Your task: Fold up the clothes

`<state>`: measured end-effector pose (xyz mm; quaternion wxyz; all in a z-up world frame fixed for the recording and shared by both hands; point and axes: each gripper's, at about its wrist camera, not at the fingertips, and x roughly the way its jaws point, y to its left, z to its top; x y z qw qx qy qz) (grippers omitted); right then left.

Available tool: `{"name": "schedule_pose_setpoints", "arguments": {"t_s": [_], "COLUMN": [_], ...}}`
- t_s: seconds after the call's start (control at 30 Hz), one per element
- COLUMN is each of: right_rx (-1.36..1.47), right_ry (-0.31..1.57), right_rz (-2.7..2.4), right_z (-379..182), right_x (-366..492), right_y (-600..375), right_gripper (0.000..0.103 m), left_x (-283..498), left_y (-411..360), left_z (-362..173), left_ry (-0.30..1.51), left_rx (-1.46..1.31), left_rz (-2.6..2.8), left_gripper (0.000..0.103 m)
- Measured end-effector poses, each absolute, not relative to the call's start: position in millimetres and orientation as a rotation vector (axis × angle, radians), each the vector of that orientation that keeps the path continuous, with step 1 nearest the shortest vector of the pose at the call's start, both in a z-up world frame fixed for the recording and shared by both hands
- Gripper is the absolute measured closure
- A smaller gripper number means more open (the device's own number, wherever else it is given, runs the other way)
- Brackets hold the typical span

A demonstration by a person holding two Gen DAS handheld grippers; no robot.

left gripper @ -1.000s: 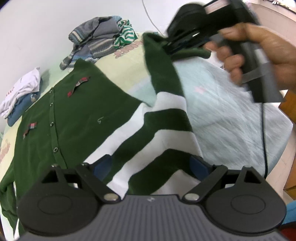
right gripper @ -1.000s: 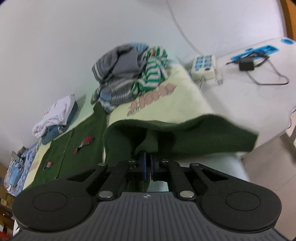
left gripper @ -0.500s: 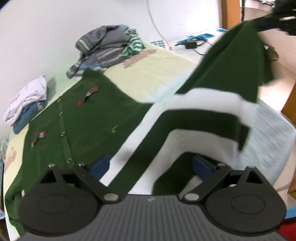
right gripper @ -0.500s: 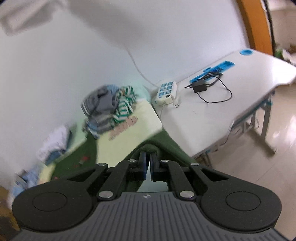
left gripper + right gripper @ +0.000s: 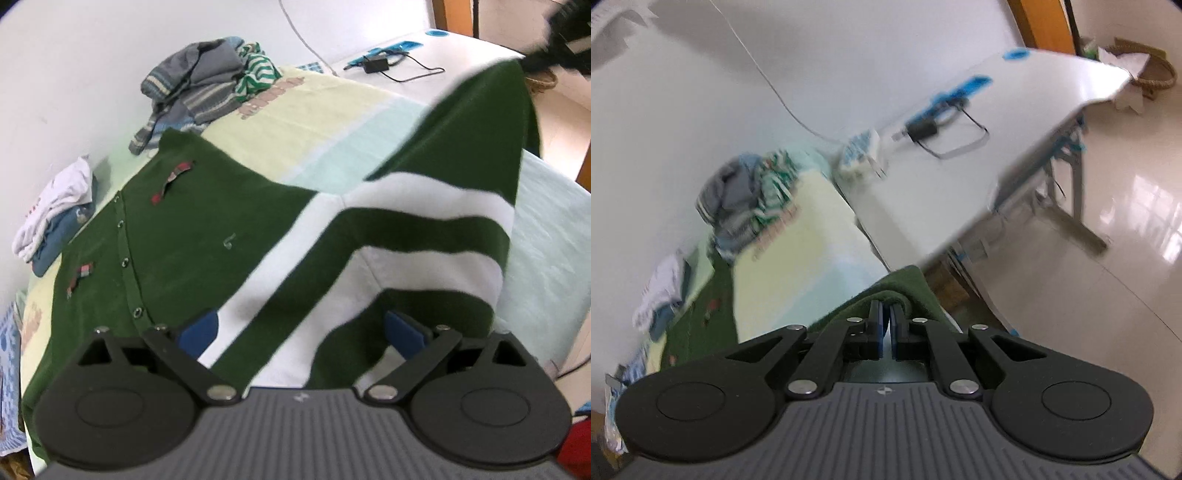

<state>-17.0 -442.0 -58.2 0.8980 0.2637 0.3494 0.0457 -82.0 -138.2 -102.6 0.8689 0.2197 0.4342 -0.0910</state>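
At lower centre of the left wrist view, the left gripper (image 5: 301, 332) gapes over the green cardigan (image 5: 192, 236) spread mid-frame; upper right, its striped sleeve (image 5: 436, 221) hangs pinched in the right gripper (image 5: 886, 314)

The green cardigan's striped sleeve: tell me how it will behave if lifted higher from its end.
Probably floppy: the striped sleeve sags in a curve between the right gripper, shut on its end, and the cardigan body. Likely light, since a pinch carries it. Lifting further would probably drag the body across the bedsheet.
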Motion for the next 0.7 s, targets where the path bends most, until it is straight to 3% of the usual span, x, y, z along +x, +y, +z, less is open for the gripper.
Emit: {"name": "schedule_pose_setpoints", "arguments": {"t_s": [0.23,0.53,0.57,0.6,0.67,0.7], "right_rx": [0.291,-0.307,-0.348,-0.338,-0.296,-0.275], "right_ry": [0.547,0.638,0.645,0.647,0.650,0.651], "right_rz": [0.305,0.767,0.799,0.803,0.800,0.799], "right_z": [-31.5,-83.1,-86.1,-84.3,-78.8,-76.0], "right_x": [-12.2,-66.2,-72.6,-72.4,-68.8,-67.1], "right_y": [-359.5,-235.9,-232.1,-237.9,-253.7,-261.5], "right_gripper": [0.098,0.096,0.089,0.076,0.064,0.064], "left_x": [-95.8,-102.9,-102.9,-103.2,-103.6,-103.5], "left_y": [-131.0,-82.8,-78.2,-74.7,-70.4,-69.0], "left_z": [-95.6,-78.3,-77.1,-76.2,-74.7,-74.0], "left_ry": [0.927,0.949,0.949,0.948,0.943,0.941], "left_rx": [0.427,0.248,0.239,0.235,0.232,0.229], "left_rz": [-0.164,-0.035,-0.020,-0.009,0.002,0.006], "left_gripper": [0.007,0.005,0.005,0.005,0.005,0.005]}}
